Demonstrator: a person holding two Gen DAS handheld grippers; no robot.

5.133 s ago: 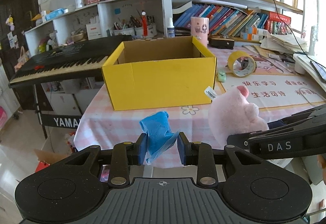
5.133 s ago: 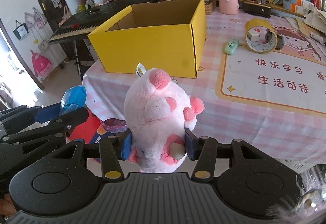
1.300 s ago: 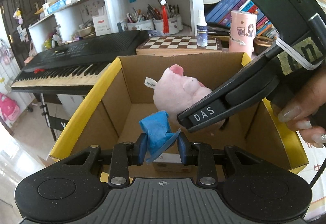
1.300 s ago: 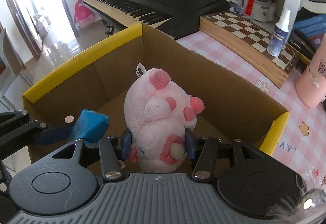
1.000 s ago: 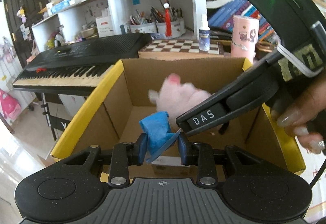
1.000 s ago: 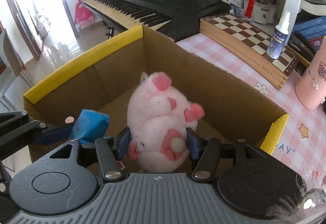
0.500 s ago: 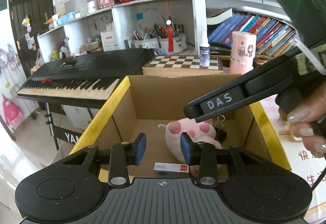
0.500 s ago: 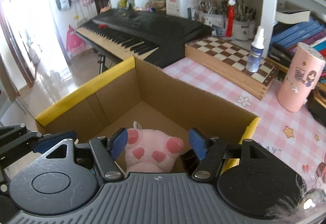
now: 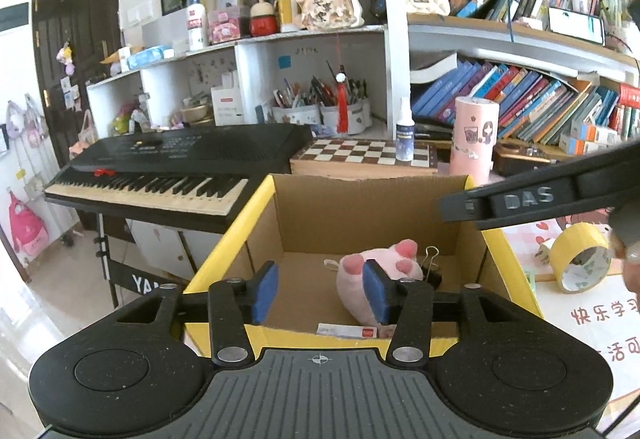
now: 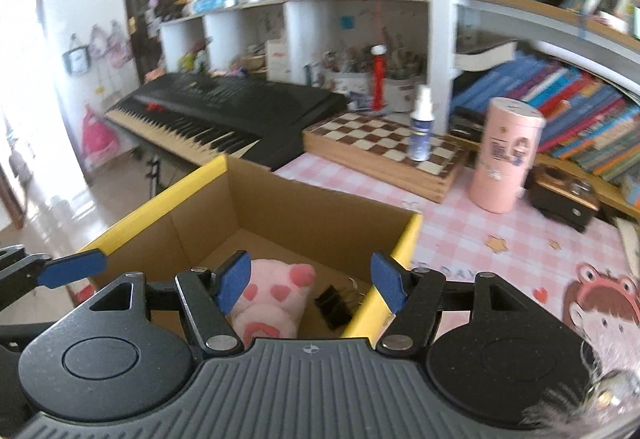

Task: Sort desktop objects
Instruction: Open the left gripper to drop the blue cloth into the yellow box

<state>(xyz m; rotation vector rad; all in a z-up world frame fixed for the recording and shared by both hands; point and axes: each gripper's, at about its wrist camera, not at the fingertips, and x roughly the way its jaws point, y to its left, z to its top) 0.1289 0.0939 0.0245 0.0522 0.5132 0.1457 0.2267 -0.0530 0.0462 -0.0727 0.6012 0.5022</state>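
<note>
The pink plush pig, gripped a second ago, is now lying on the floor of the yellow cardboard box, beside a black binder clip. The left claw has just been opening and is gaping empty, its blue bundle gone. The right claw is standing wide, holding nothing. A tape roll is sitting on the worktop nearby.
</note>
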